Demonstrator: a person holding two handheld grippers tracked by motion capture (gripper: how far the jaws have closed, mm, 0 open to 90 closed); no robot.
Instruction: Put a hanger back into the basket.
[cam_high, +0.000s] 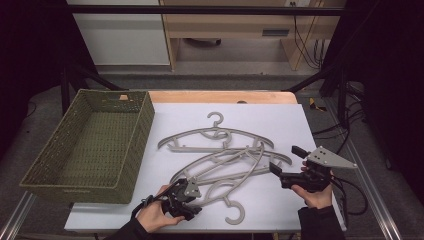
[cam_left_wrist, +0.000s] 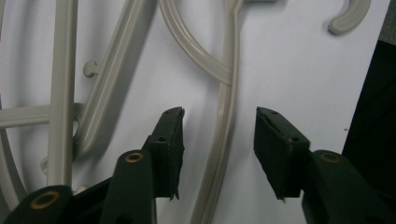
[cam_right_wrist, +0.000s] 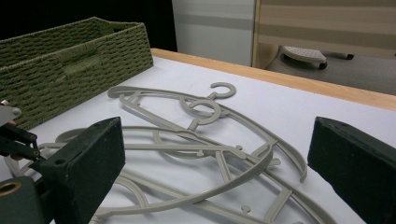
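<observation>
Three grey plastic hangers (cam_high: 220, 155) lie overlapping on the white sheet. The nearest one (cam_high: 227, 192) has its hook (cam_high: 235, 212) pointing at the front edge. My left gripper (cam_high: 195, 192) is low over that hanger's left end. In the left gripper view its jaws (cam_left_wrist: 219, 116) straddle one thin arm of the hanger (cam_left_wrist: 208, 186), with a gap on each side and no pad touching it. My right gripper (cam_high: 286, 159) hovers open at the right of the pile. Its wide-apart jaws (cam_right_wrist: 217, 140) face the hangers (cam_right_wrist: 201, 112) with nothing between them.
An empty green woven basket (cam_high: 137, 142) stands at the left of the sheet, seen also in the right gripper view (cam_right_wrist: 70, 70). The wooden table edge (cam_high: 220, 96) runs along the back. Bare white sheet (cam_high: 280, 117) lies at the back right.
</observation>
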